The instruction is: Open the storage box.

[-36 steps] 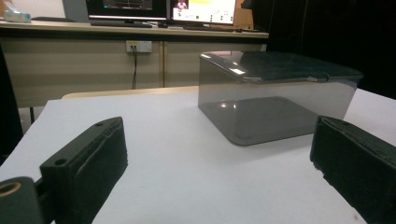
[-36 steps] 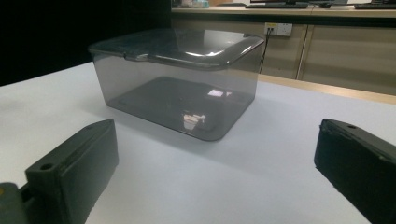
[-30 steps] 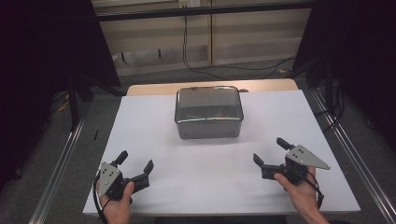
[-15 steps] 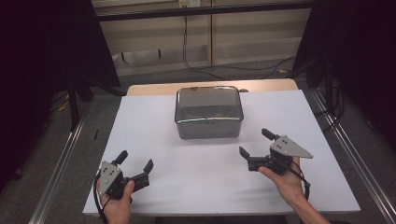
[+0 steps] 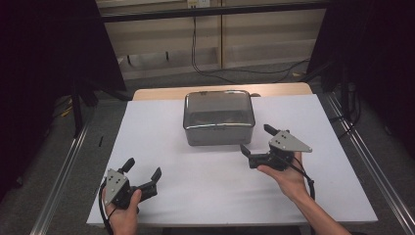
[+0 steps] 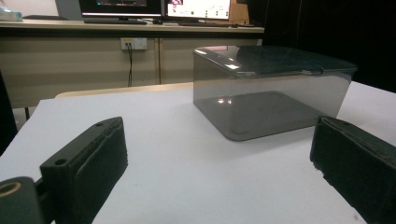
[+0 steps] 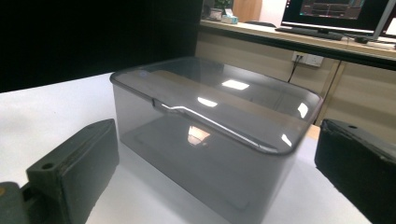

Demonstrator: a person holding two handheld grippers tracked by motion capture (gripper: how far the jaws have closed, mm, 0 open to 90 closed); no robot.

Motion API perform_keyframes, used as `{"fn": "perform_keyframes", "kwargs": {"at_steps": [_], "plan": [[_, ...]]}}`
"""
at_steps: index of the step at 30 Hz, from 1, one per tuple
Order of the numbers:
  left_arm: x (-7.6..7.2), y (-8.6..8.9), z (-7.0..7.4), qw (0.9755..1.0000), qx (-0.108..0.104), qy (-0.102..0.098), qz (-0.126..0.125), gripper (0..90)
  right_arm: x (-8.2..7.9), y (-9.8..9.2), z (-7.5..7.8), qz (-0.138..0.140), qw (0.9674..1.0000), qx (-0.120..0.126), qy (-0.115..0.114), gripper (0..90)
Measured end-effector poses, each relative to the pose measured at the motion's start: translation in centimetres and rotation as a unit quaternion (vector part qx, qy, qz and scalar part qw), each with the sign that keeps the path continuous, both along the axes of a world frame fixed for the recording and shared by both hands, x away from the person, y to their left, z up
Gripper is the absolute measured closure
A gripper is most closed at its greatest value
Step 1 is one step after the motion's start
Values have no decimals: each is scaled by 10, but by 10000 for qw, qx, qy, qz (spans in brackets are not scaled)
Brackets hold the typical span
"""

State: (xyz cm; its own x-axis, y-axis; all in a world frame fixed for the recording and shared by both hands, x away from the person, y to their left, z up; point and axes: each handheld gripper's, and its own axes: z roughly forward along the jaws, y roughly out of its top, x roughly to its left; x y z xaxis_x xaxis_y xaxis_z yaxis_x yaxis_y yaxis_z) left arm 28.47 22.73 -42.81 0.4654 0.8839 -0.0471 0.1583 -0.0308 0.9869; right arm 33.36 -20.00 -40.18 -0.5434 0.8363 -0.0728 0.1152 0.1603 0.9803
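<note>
Right gripper (image 5: pixel 258 141): jaws spread wide with nothing between them, held just above the white table top (image 5: pixel 205 196) on an upturned hand (image 5: pixel 286 178). It points at the near right corner of the box, close to it but not touching — my reading is that it is lining up for a grasp.

Box, seen from the right gripper: the smoky grey plastic box (image 7: pixel 210 135) sits straight ahead, its corner falling in the gap between the two black jaws. The spread looks too narrow for the whole box, so a wall, the rim or the lid is the likelier target.

Lid (image 7: pixel 219 100): seated flat on the box, with a raised lip along the edge facing this gripper — a probable place to catch it.

Left gripper (image 5: pixel 142 177): jaws also apart and empty, low over the table near the person's edge. It looks parked, leaving the first move to the other hand.

Box, seen from the left gripper: ahead and to its right, well apart, with bare table between. The box looks empty through its walls, though reflections blur that.

Beyond the box: the table's far edge, then a desk with monitors (image 6: pixel 154 7) behind it.

Step in hand, as a judgement: approach to the box, contact not yet made.
</note>
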Motion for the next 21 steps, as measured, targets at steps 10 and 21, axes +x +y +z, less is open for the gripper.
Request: {"fn": "perform_keyframes", "kwargs": {"at_steps": [10, 21], "plan": [[1, 1, -1, 10000, 11, 25, 12, 38, 12, 23, 7, 183, 9992, -323, -177, 20], [1, -1, -1, 10000, 46, 74, -17, 38, 24, 43, 14, 154, 9942, -890, -592, 28]]}}
